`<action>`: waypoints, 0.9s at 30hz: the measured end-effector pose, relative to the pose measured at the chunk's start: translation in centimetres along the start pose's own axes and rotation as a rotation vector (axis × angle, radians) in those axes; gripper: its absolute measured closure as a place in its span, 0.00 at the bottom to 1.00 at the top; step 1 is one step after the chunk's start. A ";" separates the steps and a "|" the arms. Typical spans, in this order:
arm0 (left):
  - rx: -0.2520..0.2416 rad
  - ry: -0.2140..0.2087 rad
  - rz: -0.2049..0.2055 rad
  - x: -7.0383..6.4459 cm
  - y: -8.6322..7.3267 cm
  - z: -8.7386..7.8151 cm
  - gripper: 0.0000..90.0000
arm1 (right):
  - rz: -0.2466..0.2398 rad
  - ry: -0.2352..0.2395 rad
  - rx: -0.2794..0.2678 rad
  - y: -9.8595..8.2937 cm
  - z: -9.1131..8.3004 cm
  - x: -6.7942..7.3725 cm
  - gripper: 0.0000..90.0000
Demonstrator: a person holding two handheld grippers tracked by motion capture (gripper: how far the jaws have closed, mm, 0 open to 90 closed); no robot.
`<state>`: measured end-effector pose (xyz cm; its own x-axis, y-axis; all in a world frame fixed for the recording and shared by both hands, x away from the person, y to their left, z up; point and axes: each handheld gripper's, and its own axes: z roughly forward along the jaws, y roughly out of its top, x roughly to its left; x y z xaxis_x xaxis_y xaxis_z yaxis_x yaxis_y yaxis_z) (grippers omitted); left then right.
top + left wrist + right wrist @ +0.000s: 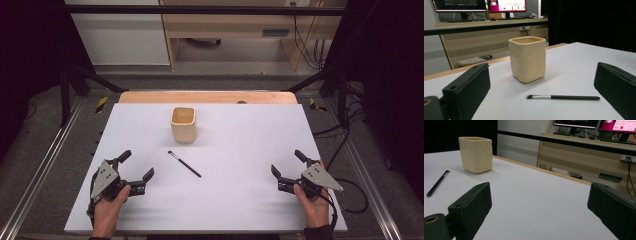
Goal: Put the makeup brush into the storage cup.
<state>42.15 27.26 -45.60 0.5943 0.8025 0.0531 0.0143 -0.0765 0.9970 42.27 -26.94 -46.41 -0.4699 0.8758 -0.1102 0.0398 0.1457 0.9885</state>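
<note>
A cream square cup (183,123) (527,58) (476,154) stands upright on the white table top (240,145), toward the back middle. In front of it lies a thin black brush (184,164) (563,97) (437,183) with a metal ferrule, flat on the surface. My left gripper (136,165) (541,92) rests at the near left, open, jaws wide apart and pointing toward the brush and cup, nothing between them. At the near right my right gripper (288,163) (541,207) is also open and holds nothing.
The white top lies on a wooden table (207,97) whose edge shows at the back. A desk with monitors (506,5) stands beyond. Black frame bars (200,10) and cables (350,195) run around the table's sides.
</note>
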 end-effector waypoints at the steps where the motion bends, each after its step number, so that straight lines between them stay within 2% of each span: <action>1: 0.002 0.000 0.001 0.0 0.0 0.0 0.00 | 0.002 0.000 0.001 0.0 0.0 0.0 0.06; 7: 0.007 0.000 0.014 -0.2 0.0 0.1 0.00 | -0.008 -0.001 0.002 -0.1 0.2 0.2 0.07; 11: 0.008 0.007 0.009 0.0 -0.1 0.1 0.00 | 0.002 -0.030 0.005 0.1 0.3 0.2 0.08; 13: 0.010 0.009 0.007 0.0 -0.1 0.2 0.00 | -0.017 -0.035 0.018 0.3 0.4 0.3 0.08; 17: 0.014 0.010 0.012 0.0 -0.2 0.4 0.00 | -0.047 -0.022 0.066 1.2 0.4 0.8 0.07; 21: 0.019 0.010 0.015 0.0 -0.2 0.7 0.00 | -0.067 -0.012 0.143 2.1 0.7 1.2 0.06; 22: 0.019 0.010 0.015 0.0 -0.2 0.7 0.00 | -0.067 -0.012 0.143 2.1 0.7 1.2 0.06; 23: 0.024 0.005 0.018 -0.2 -0.2 0.7 0.00 | -0.052 -0.015 0.201 2.6 0.9 1.3 0.06; 27: 0.028 0.000 0.030 -0.4 -0.2 0.8 0.00 | -0.076 -0.010 0.275 3.3 1.2 1.4 0.05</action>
<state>42.51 26.47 -45.84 0.5951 0.7993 0.0830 0.0186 -0.1170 0.9930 42.84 -24.66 -43.44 -0.4723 0.8617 -0.1853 0.2431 0.3295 0.9123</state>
